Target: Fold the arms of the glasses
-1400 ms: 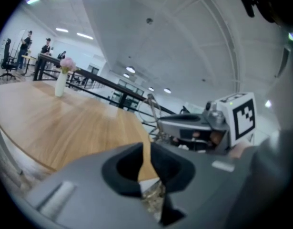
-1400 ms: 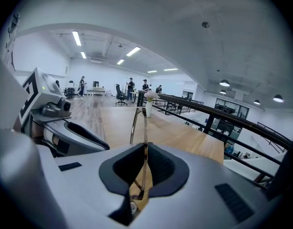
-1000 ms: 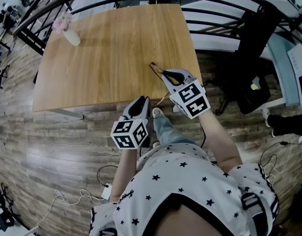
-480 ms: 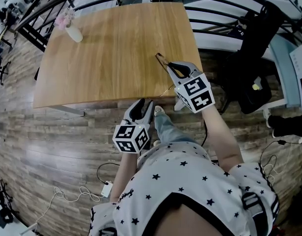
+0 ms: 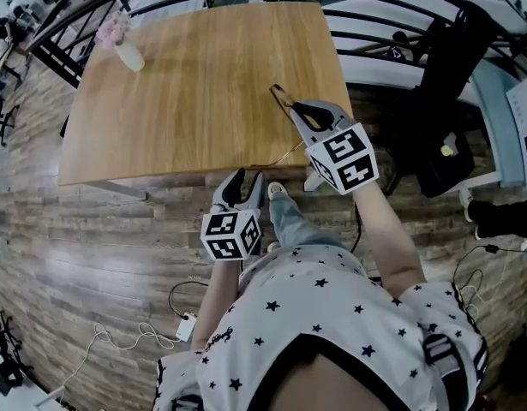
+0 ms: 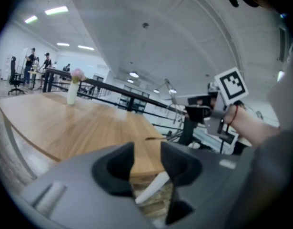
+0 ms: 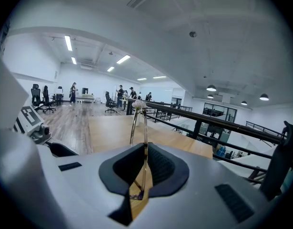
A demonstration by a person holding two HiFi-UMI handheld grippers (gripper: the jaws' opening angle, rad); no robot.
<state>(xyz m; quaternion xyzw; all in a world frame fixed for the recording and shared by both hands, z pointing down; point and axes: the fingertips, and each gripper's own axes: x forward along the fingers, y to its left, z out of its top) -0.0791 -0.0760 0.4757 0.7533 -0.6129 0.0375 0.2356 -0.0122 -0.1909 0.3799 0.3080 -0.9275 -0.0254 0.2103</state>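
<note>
Head view: I'm looking steeply down from the person's head, taking in the whole wooden table (image 5: 194, 84).
Left gripper view: I'm riding close behind the left gripper (image 6: 147, 151), facing across the tabletop.
Right gripper view: I'm sitting just behind the right gripper (image 7: 145, 161), facing along the table.
Shared: all 3 are catching the table and vase (image 5: 130, 58); the head and right gripper views are also catching the glasses (image 7: 145, 144).

A square wooden table (image 5: 186, 101) stands on a grey-brown plank floor (image 5: 83, 247). Near the tabletop's far left corner a small white vase (image 5: 130, 58) stands upright, with pink flowers (image 5: 111, 32) in it. On the floor, well off the table's near edge, a thin pale cable (image 5: 117, 345) trails in loops to what looks like a small white plug (image 5: 188, 333).
</note>
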